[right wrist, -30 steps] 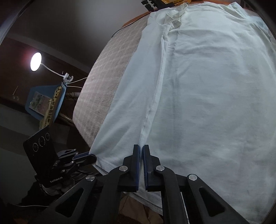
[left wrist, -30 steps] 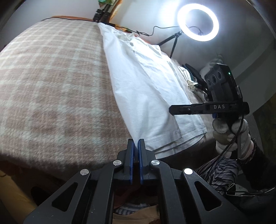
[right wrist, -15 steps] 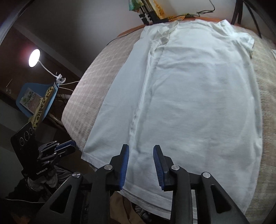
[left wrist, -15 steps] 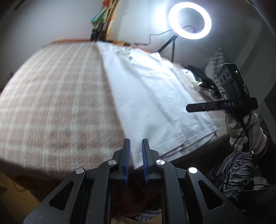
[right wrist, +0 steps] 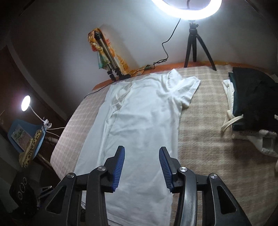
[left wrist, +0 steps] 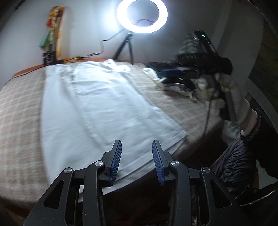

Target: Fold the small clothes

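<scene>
A white short-sleeved shirt (left wrist: 104, 107) (right wrist: 139, 121) lies flat and lengthwise on a checked blanket (right wrist: 208, 139), collar at the far end. Its left side is folded inward, and one sleeve (right wrist: 187, 90) sticks out on the right. My left gripper (left wrist: 137, 142) hovers over the near hem, its jaws opening with nothing between the blue pads. My right gripper (right wrist: 142, 148) hangs above the lower half of the shirt, jaws also opening and empty. In the left wrist view the right gripper (left wrist: 179, 71) shows blurred at the right, held by a gloved hand (left wrist: 217, 97).
A ring light (right wrist: 187, 10) on a small tripod (right wrist: 196, 45) stands at the bed's far edge. A pile of dark and white clothes (right wrist: 252, 97) sits on the right. A folded tripod (right wrist: 107, 57) leans on the wall. A desk lamp (right wrist: 26, 106) glows at left.
Both grippers went from shut to open, then rose and pulled back from the shirt's near hem. Both views now look farther across the bed to the wall.
</scene>
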Available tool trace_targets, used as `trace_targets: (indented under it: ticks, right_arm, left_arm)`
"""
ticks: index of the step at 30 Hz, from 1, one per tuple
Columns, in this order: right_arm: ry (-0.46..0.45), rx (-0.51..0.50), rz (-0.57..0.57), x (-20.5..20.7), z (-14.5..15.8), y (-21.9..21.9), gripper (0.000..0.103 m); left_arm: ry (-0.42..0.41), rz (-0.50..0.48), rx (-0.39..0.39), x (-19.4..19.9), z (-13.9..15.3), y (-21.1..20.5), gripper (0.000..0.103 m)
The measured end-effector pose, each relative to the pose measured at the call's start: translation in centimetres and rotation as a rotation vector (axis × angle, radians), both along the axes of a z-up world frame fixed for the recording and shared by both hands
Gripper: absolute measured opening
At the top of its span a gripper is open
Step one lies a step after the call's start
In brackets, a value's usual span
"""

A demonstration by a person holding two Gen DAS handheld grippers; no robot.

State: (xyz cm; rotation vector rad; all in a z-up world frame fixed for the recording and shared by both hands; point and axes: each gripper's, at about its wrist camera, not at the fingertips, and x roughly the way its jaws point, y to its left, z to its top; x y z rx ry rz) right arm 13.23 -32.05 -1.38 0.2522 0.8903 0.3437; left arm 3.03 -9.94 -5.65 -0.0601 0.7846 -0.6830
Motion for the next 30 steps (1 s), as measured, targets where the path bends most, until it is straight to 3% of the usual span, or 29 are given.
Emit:
trace_targets:
  ticks: [2,5,8,12,19,24,27,30]
  right_arm:
    - [-0.005,0.016,-0.026,0.5,0.4,-1.7,0.056]
    - [-0.01,0.046,-0.048,1.2,0.9,-4.3,0.058]
    - [-0.02,0.042,-0.071,1.9,1.4,-6.3,0.061]
    - [-0.03,0.021,-0.08,3.5,2.1,-8.0,0.063]
    - [-0.011,-0.008,-0.06,7.4,2.2,-8.2,0.066]
    - [0.002,0.006,-0.068,11.8,1.4,-7.5,0.066]
    - [0.023,0.036,-0.07,14.7,0.0,-7.2,0.066]
    - [0.057,0.015,-0.091,18.2,-1.9,-6.8,0.066]
  left_arm:
    - [-0.026,-0.053,0.021,-0.2,0.0,-2.4,0.035]
    - [-0.019,-0.131,0.033,-0.1,-0.4,-6.3,0.035]
    - [0.007,-0.175,0.022,0.3,-1.1,-9.3,0.051]
    - [-0.009,-0.223,0.059,0.2,-2.2,-13.1,0.051]
    - [-0.028,-0.197,0.156,0.4,-4.5,-16.6,0.051]
    - [-0.027,-0.188,0.137,0.9,-5.3,-16.7,0.051]
    - [-0.041,-0.179,0.128,1.0,-5.4,-16.6,0.041]
    - [-0.025,-0.158,0.101,1.6,-5.5,-16.4,0.025]
